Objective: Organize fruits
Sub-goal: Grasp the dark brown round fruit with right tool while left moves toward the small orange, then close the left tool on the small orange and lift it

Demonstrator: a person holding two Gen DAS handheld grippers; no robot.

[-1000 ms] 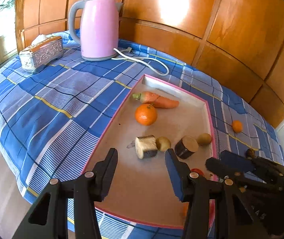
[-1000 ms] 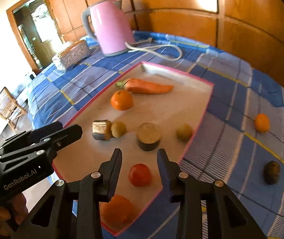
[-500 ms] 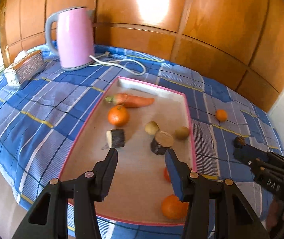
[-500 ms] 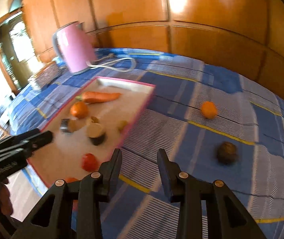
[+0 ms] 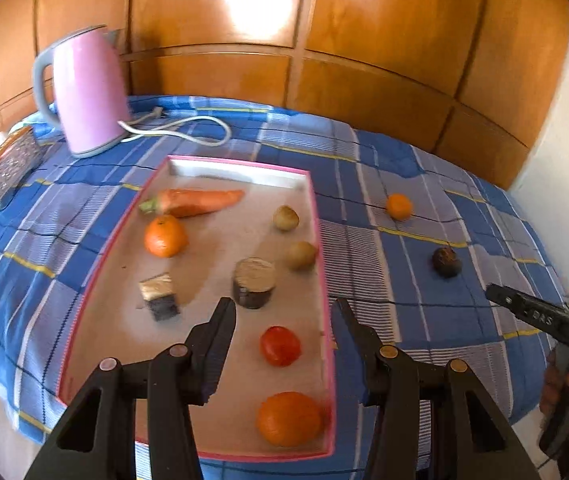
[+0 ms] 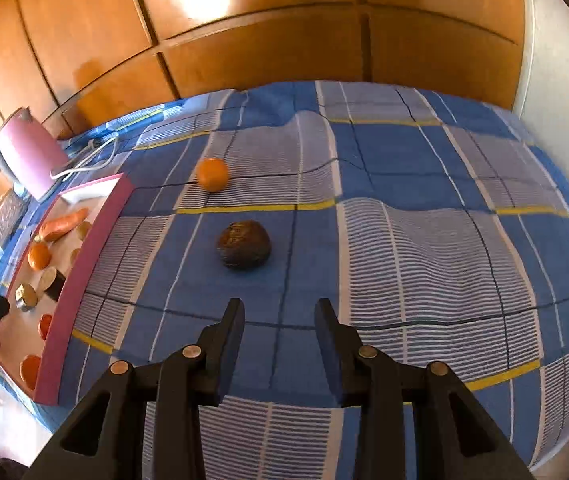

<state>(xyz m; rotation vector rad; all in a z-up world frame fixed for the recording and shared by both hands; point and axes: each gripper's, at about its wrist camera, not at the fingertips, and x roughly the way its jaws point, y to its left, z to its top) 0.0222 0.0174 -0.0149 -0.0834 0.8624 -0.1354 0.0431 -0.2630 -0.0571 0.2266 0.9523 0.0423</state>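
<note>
While both jaws stand apart, empty, the right gripper (image 6: 278, 320) faces a dark, wrinkled fruit (image 6: 243, 244). At its eleven o'clock lies a smooth orange (image 6: 212, 175). The left gripper (image 5: 284, 320) hangs over the tray (image 5: 321, 264).

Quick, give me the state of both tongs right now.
Left tongs: open, empty, over the tray.
Right tongs: open, empty, just short of the dark brown fruit on the cloth.

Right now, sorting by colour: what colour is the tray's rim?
Pink rim on the shallow rectangular tray, clearest from the left wrist.
</note>
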